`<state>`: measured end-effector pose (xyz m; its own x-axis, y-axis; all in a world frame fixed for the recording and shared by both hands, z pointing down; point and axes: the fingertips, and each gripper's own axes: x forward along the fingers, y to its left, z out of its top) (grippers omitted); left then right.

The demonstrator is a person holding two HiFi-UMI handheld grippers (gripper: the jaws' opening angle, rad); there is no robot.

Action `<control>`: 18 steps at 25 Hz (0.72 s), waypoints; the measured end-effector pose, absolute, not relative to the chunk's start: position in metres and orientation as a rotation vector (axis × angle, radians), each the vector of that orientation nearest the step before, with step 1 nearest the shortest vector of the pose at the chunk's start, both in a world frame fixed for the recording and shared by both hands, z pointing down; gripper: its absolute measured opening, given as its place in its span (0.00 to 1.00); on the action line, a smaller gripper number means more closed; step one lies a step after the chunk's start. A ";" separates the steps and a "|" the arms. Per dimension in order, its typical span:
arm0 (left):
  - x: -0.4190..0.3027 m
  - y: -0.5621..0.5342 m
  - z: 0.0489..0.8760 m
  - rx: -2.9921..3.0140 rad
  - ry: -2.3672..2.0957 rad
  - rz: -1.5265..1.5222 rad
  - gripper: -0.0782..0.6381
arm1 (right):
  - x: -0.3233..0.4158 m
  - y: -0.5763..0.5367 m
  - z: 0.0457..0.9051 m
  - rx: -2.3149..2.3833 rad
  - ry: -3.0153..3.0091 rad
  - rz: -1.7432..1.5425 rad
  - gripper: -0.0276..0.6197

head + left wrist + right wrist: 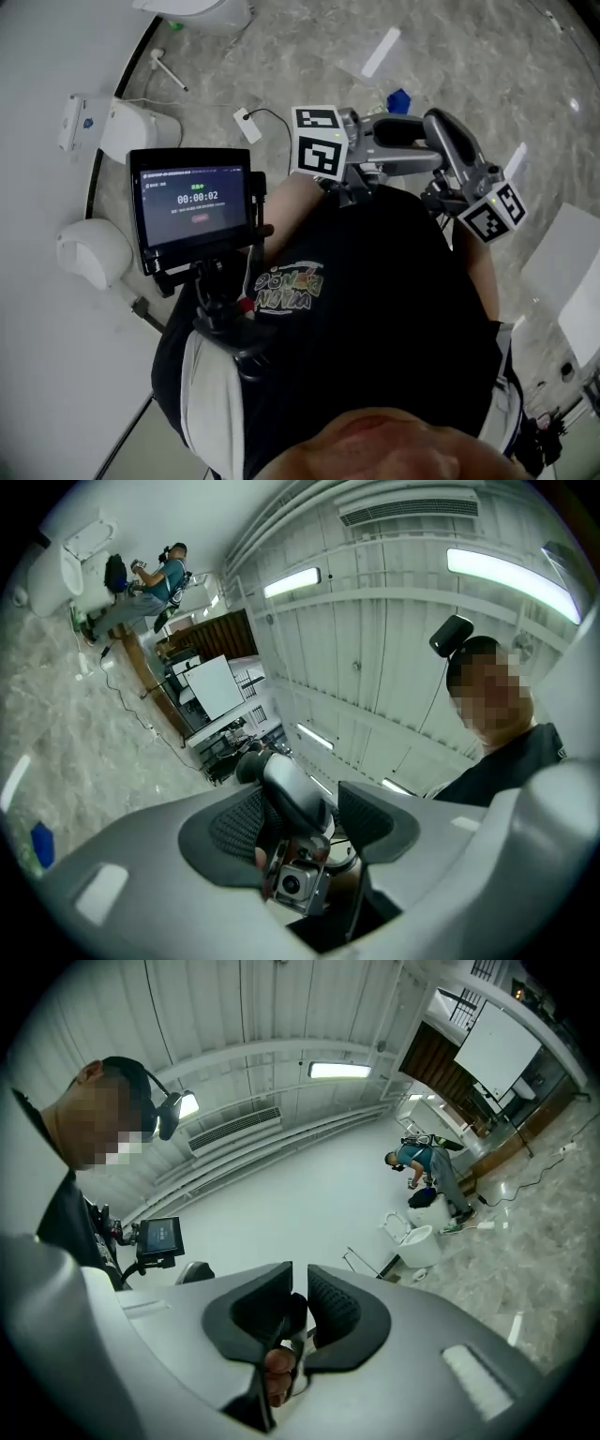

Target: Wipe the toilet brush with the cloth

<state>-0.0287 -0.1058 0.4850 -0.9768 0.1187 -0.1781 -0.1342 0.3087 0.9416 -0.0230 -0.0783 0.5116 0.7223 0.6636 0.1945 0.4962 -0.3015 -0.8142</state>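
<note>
Both grippers are held up in front of the person's chest, tips toward each other. My left gripper (389, 142) (298, 819) has its jaws apart; beyond them show the right gripper's grey handle and small camera, not pressed by the pads. My right gripper (453, 178) (300, 1312) has only a narrow slit between its pads, with nothing in it; fingers of a hand show behind. A small blue thing (398, 99) (41, 844), perhaps the cloth, lies on the marble floor. A white stick-like object (167, 69), possibly the brush, lies on the floor near the wall.
White toilets (124, 128) (424, 1241) stand along the white wall. A screen (192, 204) on a mount sits at the person's chest. A white strip (380, 52) and a cabled white box (247, 124) lie on the floor. Another person (150, 583) (427, 1171) crouches far off.
</note>
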 end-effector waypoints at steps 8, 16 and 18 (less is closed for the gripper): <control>-0.034 -0.108 0.499 0.044 2.556 1.680 0.46 | -0.025 -0.075 0.524 -2.010 -0.962 0.088 0.12; 0.049 -0.053 0.568 1.080 2.859 1.395 0.38 | -0.095 -0.079 0.566 -1.940 -1.366 -0.239 0.12; 0.073 -0.047 0.585 1.268 2.875 1.386 0.38 | -0.123 -0.087 0.577 -1.802 -1.453 -0.204 0.10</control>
